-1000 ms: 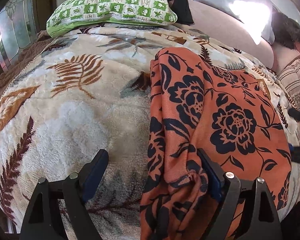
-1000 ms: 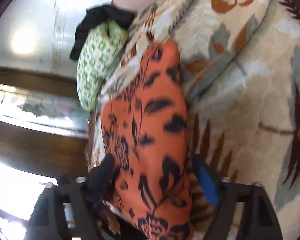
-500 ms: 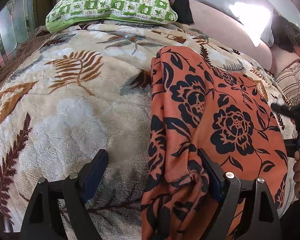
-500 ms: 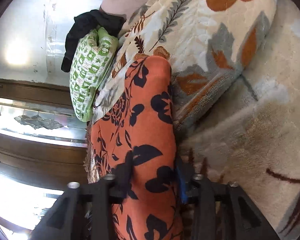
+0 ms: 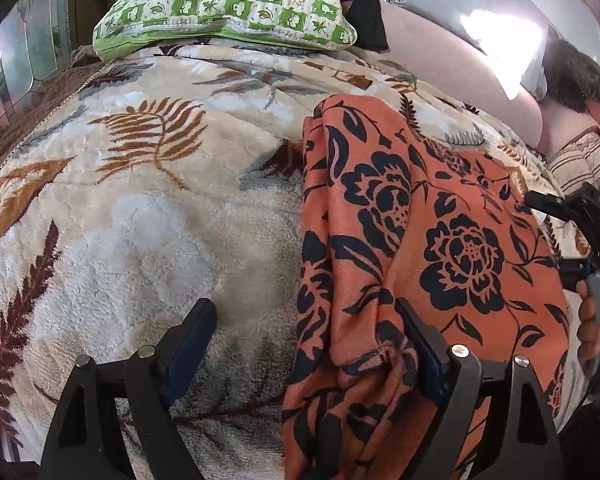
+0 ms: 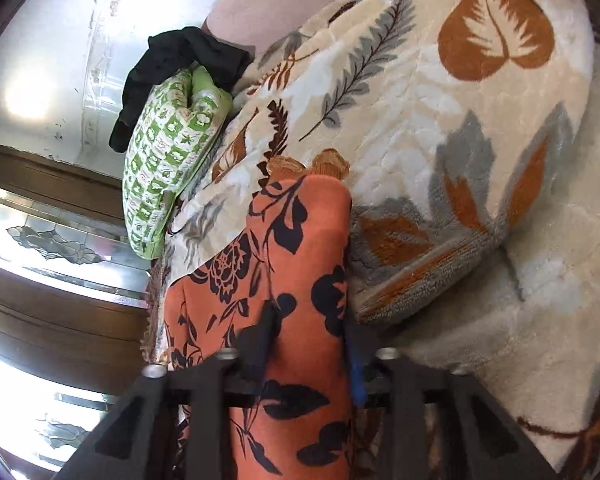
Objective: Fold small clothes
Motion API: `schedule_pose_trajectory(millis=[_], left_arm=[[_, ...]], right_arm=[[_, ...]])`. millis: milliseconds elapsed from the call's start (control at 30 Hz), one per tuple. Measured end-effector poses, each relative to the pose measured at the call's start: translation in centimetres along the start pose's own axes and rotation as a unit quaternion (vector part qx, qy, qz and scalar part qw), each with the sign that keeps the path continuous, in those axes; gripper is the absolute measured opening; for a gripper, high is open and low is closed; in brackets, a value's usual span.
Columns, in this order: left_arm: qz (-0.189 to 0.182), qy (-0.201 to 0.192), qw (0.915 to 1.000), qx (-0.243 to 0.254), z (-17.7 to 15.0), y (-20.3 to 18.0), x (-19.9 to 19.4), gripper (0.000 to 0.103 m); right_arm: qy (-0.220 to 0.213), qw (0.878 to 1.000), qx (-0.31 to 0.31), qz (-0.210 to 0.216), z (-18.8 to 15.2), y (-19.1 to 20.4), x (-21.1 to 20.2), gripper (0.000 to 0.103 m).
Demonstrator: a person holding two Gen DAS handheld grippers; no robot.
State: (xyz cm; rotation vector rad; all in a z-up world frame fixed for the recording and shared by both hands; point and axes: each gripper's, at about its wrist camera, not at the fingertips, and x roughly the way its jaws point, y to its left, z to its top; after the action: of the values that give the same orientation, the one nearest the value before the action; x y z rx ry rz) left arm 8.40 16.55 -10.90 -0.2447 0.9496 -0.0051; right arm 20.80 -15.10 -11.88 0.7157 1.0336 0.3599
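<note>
An orange garment with black flowers [image 5: 412,240] lies lengthwise on a cream leaf-print blanket [image 5: 140,220]; it also shows in the right wrist view [image 6: 292,264]. My left gripper [image 5: 304,348] is open, its jaws spread wide around the garment's bunched near-left edge, the right finger [image 5: 420,352] resting on the cloth. My right gripper [image 6: 308,344] is shut on the garment's right edge, cloth pinched between the jaws. The right gripper and the hand holding it show at the far right of the left wrist view [image 5: 588,240].
A green patterned pillow [image 5: 228,4] and a black cloth [image 5: 364,4] lie at the bed's head. A pink sheet [image 5: 460,80] and striped fabric [image 5: 580,156] are to the right. A folded blanket edge [image 6: 420,272] sits beside the garment. A wooden glazed door [image 6: 52,248] stands beyond.
My right gripper has closed onto the garment's right edge; one second ago its jaws were open around it. My left gripper has stayed open and nearly still.
</note>
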Motion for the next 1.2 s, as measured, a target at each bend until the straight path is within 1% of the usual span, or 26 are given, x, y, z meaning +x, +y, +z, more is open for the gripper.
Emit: schedule_pose_trajectory(millis=[33, 67, 100, 133, 167, 233, 267, 333, 367, 400, 433, 467, 500, 533, 567, 600, 667, 700, 767, 833, 867, 967, 1000, 1067, 1133, 1200], left_arm=[[-0.006, -0.005, 0.9999, -0.006, 0.1, 0.3, -0.5, 0.089], [-0.015, -0.017, 0.9997, -0.012, 0.3, 0.5, -1.3, 0.089], [-0.024, -0.033, 0.9991, -0.017, 0.6, 0.7, -2.2, 0.089], [-0.032, -0.045, 0.9983, -0.020, 1.1, 0.8, -3.0, 0.089], [-0.046, -0.053, 0.9973, -0.024, 1.8, 1.0, -3.7, 0.089], [-0.077, -0.054, 0.9952, -0.028, 3.7, 1.2, -4.1, 0.089], [-0.081, -0.050, 0.9950, -0.030, 4.7, 1.3, -3.8, 0.089], [-0.083, -0.033, 0.9957, -0.026, 7.1, 1.2, -2.4, 0.088], [-0.099, -0.017, 0.9945, -0.028, 8.3, 1.3, -1.2, 0.088], [-0.105, 0.000, 0.9940, -0.031, 9.2, 1.4, -0.1, 0.087], [-0.086, 0.016, 0.9957, -0.030, 10.0, 1.4, 1.2, 0.087], [-0.058, 0.024, 0.9977, -0.026, 10.5, 1.5, 2.3, 0.087], [-0.019, 0.039, 0.9988, -0.022, 11.1, 1.9, 3.9, 0.087], [0.010, 0.062, 0.9978, -0.021, 11.3, 2.2, 5.5, 0.087], [0.012, 0.083, 0.9962, -0.026, 11.3, 2.7, 6.9, 0.087], [0.005, 0.084, 0.9960, -0.029, 11.3, 2.9, 7.4, 0.087], [0.000, 0.068, 0.9972, -0.031, 11.6, 2.7, 6.3, 0.087], [-0.016, 0.052, 0.9977, -0.039, 11.7, 2.6, 5.2, 0.087], [-0.042, 0.039, 0.9972, -0.048, 11.8, 2.5, 3.4, 0.087], [-0.074, 0.024, 0.9961, -0.043, 11.2, 2.3, 1.3, 0.087], [-0.090, 0.024, 0.9949, -0.038, 10.8, 2.3, 0.3, 0.087], [-0.161, 0.038, 0.9853, -0.044, 8.2, 2.5, -2.3, 0.087], [-0.178, 0.041, 0.9819, -0.049, 7.3, 2.7, -2.7, 0.087], [-0.210, 0.059, 0.9723, -0.083, 5.3, 3.5, -2.9, 0.087], [-0.230, 0.086, 0.9634, -0.108, 3.5, 4.0, -2.2, 0.087], [-0.225, 0.105, 0.9593, -0.135, 1.5, 4.5, -1.2, 0.087]], right_arm=[[-0.025, 0.999, -0.017, -0.025, -0.3, 0.7, -1.0, 0.083], [-0.043, 0.998, -0.035, -0.042, -0.7, 1.0, -2.0, 0.083], [-0.051, 0.997, -0.045, -0.044, -0.8, 1.4, -2.7, 0.083], [-0.050, 0.997, -0.055, -0.028, -1.6, 2.1, -3.7, 0.083], [-0.043, 0.997, -0.065, -0.010, -2.1, 2.3, -4.6, 0.083], [-0.015, 0.994, -0.100, 0.026, -4.3, 4.3, -5.5, 0.083], [0.002, 0.992, -0.115, 0.045, -5.3, 5.3, -5.5, 0.083], [0.034, 0.988, -0.134, 0.073, -7.1, 6.6, -5.0, 0.083], [0.053, 0.985, -0.141, 0.081, -8.0, 7.0, -4.5, 0.083], [0.068, 0.983, -0.146, 0.085, -8.5, 7.1, -3.8, 0.083], [0.076, 0.983, -0.147, 0.081, -9.0, 7.0, -3.2, 0.083], [0.078, 0.984, -0.146, 0.073, -9.3, 6.7, -2.7, 0.083], [0.080, 0.984, -0.144, 0.073, -9.4, 6.3, -2.4, 0.083], [0.080, 0.984, -0.140, 0.076, -9.5, 6.0, -2.3, 0.083], [0.079, 0.984, -0.134, 0.082, -9.4, 5.7, -2.4, 0.083], [0.080, 0.985, -0.128, 0.089, -9.3, 5.5, -2.5, 0.083], [0.085, 0.984, -0.124, 0.093, -9.2, 5.2, -2.5, 0.083], [0.086, 0.984, -0.126, 0.093, -9.3, 5.2, -2.4, 0.083], [0.084, 0.984, -0.124, 0.095, -9.4, 5.0, -2.7, 0.083], [0.082, 0.984, -0.124, 0.096, -9.4, 5.3, -2.4, 0.083], [0.080, 0.984, -0.123, 0.097, -9.5, 5.3, -2.4, 0.083], [0.080, 0.985, -0.113, 0.100, -9.3, 5.2, -2.6, 0.083], [0.080, 0.986, -0.108, 0.100, -9.3, 5.2, -2.7, 0.083], [0.080, 0.987, -0.097, 0.104, -9.1, 5.1, -2.7, 0.083], [0.080, 0.987, -0.083, 0.110, -9.0, 4.9, -2.9, 0.083], [0.081, 0.987, -0.071, 0.117, -8.8, 4.9, -3.2, 0.083]])
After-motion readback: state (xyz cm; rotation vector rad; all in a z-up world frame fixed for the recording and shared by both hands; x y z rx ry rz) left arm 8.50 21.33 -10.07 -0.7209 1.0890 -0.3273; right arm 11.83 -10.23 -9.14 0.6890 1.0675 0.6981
